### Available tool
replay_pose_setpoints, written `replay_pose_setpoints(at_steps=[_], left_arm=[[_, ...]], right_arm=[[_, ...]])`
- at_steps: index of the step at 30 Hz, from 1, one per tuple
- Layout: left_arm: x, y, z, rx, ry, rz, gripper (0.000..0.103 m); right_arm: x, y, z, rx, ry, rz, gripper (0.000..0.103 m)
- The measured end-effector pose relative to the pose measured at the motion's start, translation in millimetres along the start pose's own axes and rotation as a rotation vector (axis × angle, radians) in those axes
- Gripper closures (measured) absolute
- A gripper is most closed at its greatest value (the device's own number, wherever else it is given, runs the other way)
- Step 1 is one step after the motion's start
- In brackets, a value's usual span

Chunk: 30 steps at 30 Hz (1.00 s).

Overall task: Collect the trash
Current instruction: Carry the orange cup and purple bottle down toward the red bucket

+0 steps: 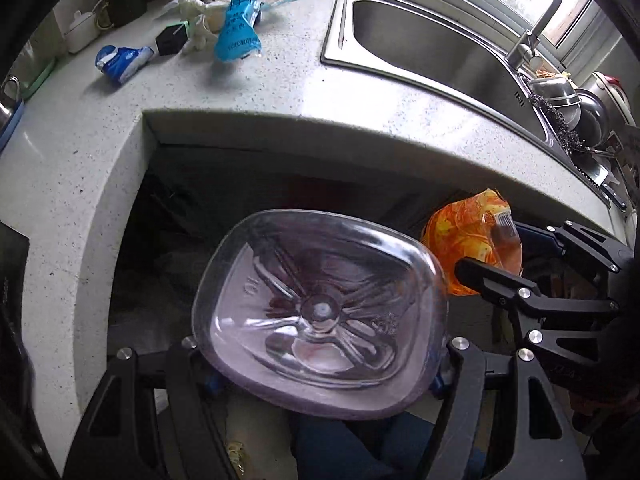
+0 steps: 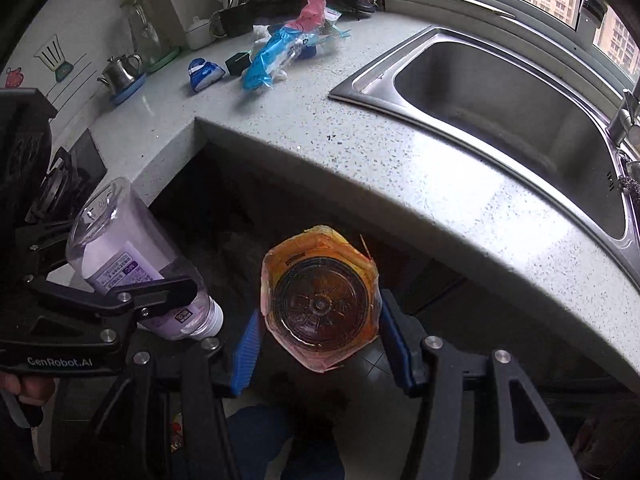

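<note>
The left gripper (image 1: 320,364) is clenched on a clear bottle with a purple label (image 1: 320,312); its flat, rounded-square base faces the left wrist camera, and the body sits between the two fingers, whose blue pads press on its sides. From the right wrist view the same bottle (image 2: 128,256) lies tilted, base up and white-capped neck pointing down, with one black finger of the left gripper (image 2: 160,300) crossing its label.

The right gripper (image 2: 320,344) grasps an orange-wrapped bottle (image 2: 320,300); its round dark base faces the camera, the crumpled orange label flares around it, and the blue pads (image 2: 246,352) stand against its two sides. In the left wrist view this bottle (image 1: 472,248) sits just to the right of the clear one, held between the right gripper's black fingers (image 1: 472,270).

Both grippers point steeply down, in front of and below the edge of a speckled countertop (image 2: 360,152); beyond that edge, ahead of the claws, lie a blue wrapper (image 2: 264,64), a small blue-and-white pack (image 2: 204,74), a small black box (image 2: 238,63) and a pink wrapper (image 2: 312,14); ahead and to the right is a steel sink (image 2: 500,92).
</note>
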<state>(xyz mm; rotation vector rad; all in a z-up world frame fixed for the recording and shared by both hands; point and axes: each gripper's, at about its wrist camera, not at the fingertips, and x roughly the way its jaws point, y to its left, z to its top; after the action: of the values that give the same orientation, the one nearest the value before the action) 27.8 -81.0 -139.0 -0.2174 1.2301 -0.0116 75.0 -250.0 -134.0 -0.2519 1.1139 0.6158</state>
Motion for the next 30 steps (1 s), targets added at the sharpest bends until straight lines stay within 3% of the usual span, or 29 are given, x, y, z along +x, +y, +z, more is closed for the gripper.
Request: replay_pose_setpoints(at_steps=[17,26,30], left_arm=[[175.3,28.8,-42.4,-0.016,0.133,0.047,0.033],[226.7,32.0,-45.5,-0.002,0.143,0.058,0.033],[238.4,27.9,-47.2,0.043,0.157,0.105,0.033]], right_arm=[[138.4,-30.8,-52.1,0.1,0.116,-0.022,0.051],[195.5,-33.4,-62.6,0.116,0.154,-0.013,0.051],[205.7,-34.4,-69.9,0.116,0.16,-0.021,0.051]])
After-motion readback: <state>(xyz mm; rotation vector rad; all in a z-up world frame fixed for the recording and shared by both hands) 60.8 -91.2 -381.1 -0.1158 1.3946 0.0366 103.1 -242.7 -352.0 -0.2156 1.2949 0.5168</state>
